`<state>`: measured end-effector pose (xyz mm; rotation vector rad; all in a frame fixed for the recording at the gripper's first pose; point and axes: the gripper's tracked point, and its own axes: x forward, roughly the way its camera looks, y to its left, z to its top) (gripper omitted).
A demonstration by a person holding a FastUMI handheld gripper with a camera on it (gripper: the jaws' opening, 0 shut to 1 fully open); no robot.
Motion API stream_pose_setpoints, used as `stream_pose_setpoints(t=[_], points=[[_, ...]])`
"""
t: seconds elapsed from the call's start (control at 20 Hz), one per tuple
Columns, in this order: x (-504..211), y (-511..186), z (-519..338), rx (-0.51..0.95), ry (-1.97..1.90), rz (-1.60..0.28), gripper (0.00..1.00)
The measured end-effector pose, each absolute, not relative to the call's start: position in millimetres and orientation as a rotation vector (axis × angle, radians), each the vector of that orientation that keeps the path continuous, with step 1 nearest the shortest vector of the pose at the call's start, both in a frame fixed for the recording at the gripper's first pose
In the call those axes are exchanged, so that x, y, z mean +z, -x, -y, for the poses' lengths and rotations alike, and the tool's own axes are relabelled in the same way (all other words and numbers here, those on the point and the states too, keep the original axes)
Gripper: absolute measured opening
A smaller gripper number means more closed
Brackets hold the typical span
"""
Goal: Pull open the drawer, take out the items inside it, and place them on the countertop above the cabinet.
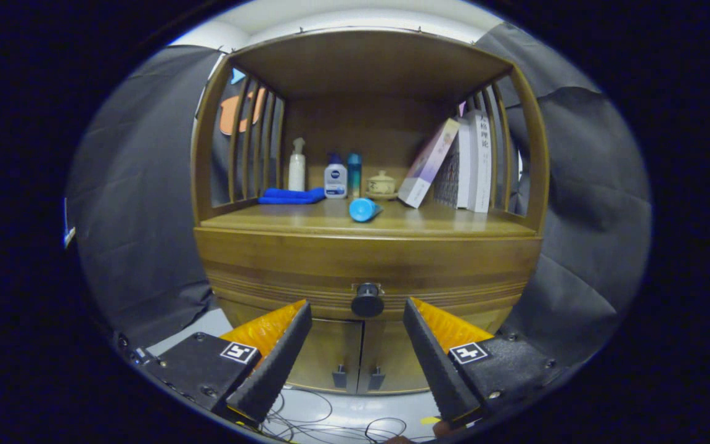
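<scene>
The wooden cabinet's drawer (281, 271) is closed, and its dark round knob (367, 302) sits in the middle of the front. My gripper (358, 311) is open, its two fingers spread to either side of the knob and a little short of it, touching nothing. Above the drawer lies the countertop (453, 225). On it a light blue bottle (364, 209) lies on its side near the front. What the drawer holds is hidden.
At the back of the countertop stand a folded blue cloth (292, 196), a white pump bottle (296, 168), two more bottles (341, 177), a small lidded jar (381, 184) and leaning books (453, 163). Below the drawer are two cabinet doors (358, 361). Cables (330, 422) trail on the floor.
</scene>
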<state>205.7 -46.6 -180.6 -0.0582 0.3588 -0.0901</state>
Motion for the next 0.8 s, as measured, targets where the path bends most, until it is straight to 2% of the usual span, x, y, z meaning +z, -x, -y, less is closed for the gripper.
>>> stream_pose_setpoints(t=[0.35,0.8], points=[[-117,-127,27,-0.049,0.054,-0.211,0.98],[-69,-34,11,-0.002,0.012,-0.101,0.98]])
